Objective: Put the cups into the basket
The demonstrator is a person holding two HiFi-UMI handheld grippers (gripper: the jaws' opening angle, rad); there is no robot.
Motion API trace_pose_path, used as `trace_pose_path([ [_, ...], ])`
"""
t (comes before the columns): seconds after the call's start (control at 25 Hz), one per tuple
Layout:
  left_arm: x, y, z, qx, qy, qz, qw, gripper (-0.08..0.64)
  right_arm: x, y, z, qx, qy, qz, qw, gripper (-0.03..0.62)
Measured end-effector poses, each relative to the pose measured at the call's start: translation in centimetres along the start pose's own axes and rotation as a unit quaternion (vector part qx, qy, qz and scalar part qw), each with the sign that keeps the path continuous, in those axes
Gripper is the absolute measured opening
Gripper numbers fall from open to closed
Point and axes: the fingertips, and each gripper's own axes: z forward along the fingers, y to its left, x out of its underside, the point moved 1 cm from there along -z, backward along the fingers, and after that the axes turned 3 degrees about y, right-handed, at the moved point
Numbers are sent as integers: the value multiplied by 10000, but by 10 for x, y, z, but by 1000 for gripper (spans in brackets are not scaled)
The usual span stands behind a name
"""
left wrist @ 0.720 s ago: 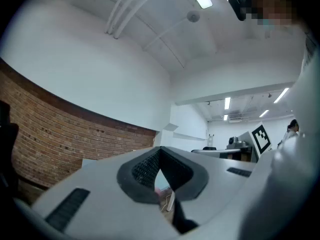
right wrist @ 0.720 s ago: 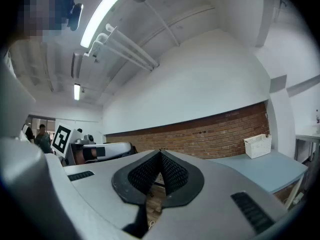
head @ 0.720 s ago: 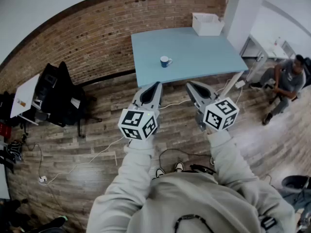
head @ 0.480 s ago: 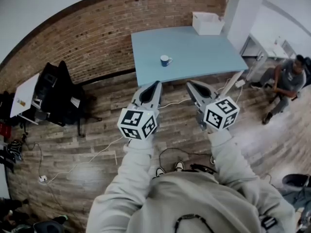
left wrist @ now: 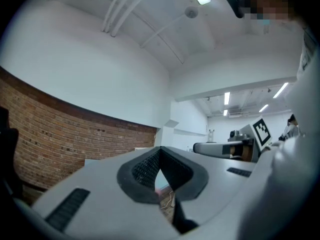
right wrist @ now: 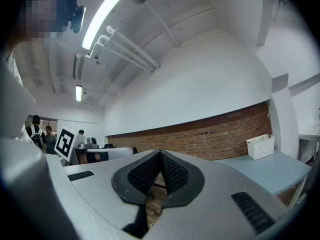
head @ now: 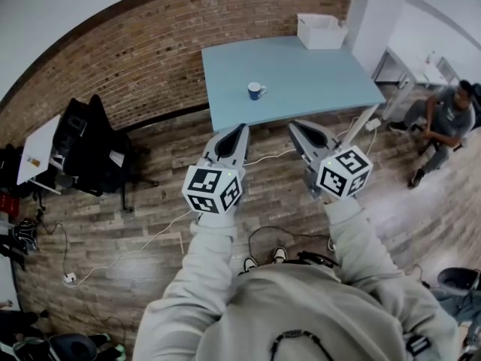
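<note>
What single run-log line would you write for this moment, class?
stage: before pickup | left gripper: shut, empty | right gripper: shut, empty | cup: on table, untouched | basket: at table's far corner

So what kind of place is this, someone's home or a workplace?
Probably an office or lab: a brick wall, a blue table with a cup and white basket, cables across the wood floor, a person seated nearby.
</note>
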Motion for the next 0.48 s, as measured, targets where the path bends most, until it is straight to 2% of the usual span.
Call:
trace_pose_path([
  [0.2,8,1,12,-85,83,-120,9999,-5,-8,-10,-8,-233,-90,21,9997,9],
  [0.48,6,-9,58,-209,-1,50,9998,-3,-4,-60,-23,-420,-127,176,9989,9],
])
